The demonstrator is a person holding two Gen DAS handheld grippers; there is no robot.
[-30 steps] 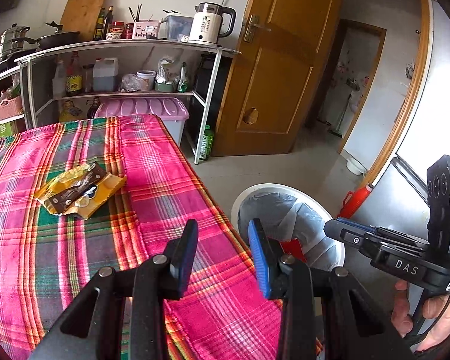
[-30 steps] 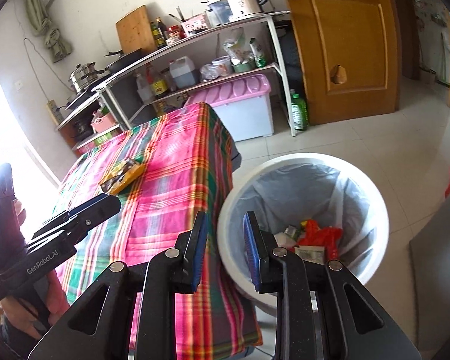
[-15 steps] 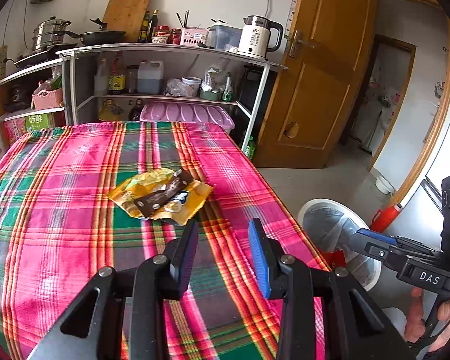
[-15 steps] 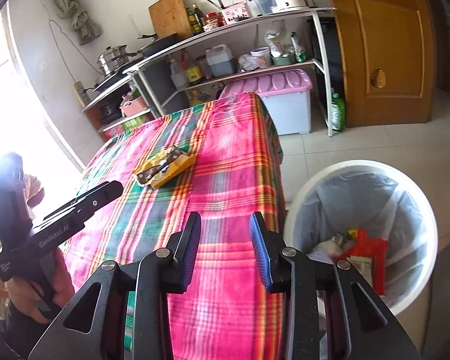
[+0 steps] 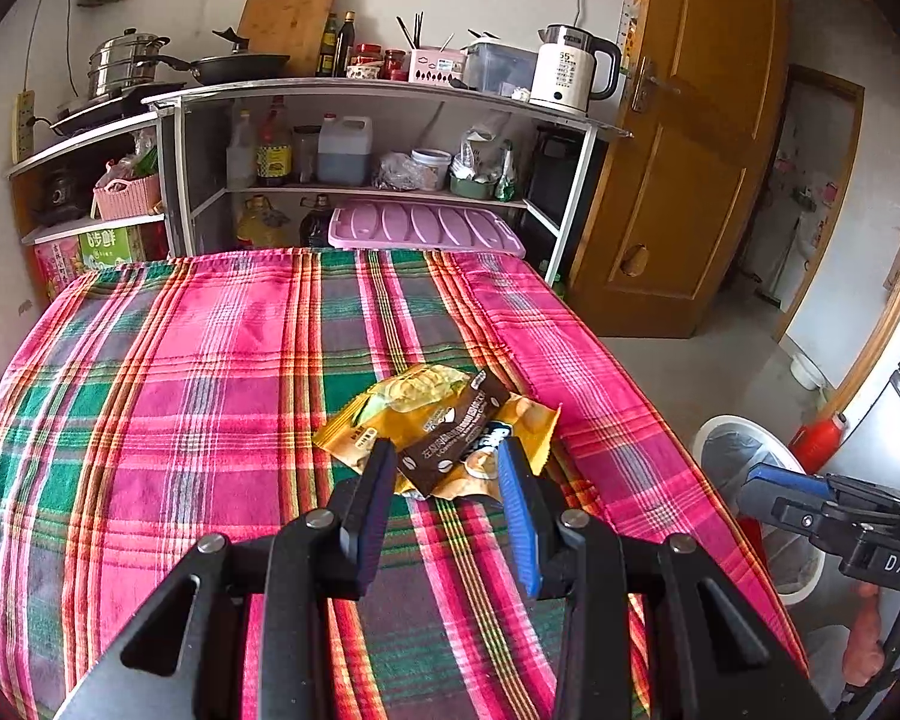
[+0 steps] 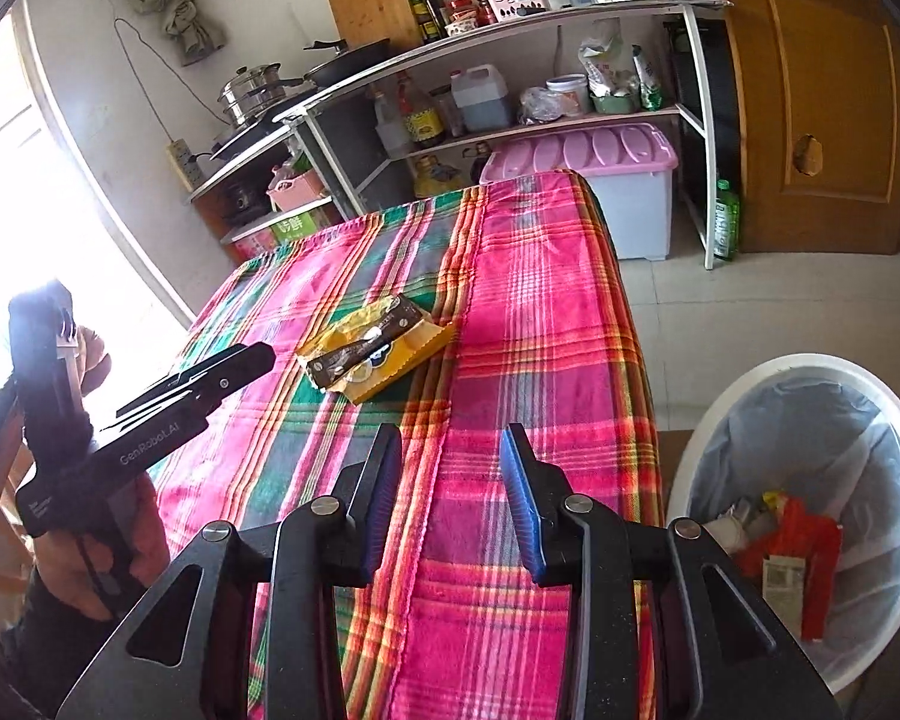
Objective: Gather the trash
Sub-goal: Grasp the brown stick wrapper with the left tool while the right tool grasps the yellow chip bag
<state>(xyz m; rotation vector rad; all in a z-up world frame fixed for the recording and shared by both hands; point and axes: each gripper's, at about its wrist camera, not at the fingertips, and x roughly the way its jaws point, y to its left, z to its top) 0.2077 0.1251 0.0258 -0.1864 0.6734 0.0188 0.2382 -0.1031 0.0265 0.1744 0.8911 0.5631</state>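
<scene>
The left tongs (image 5: 444, 468) stand spread with nothing pinched, their tips just short of the wrappers (image 5: 435, 423), a small heap of yellow packets with a dark brown one across the top, lying on the plaid-covered worktop (image 5: 180, 372). The right tongs (image 6: 450, 456) are likewise parted and empty, over bare cloth near the worktop's edge, well apart from the wrappers (image 6: 375, 348). The right view alone looks into the lined white bin (image 6: 810, 516) on the floor beside the worktop, with red and pale trash at its bottom; the left view catches only a slice of that bin (image 5: 744, 468). Each view shows the other tongs from the side, held by a hand (image 6: 90, 564).
</scene>
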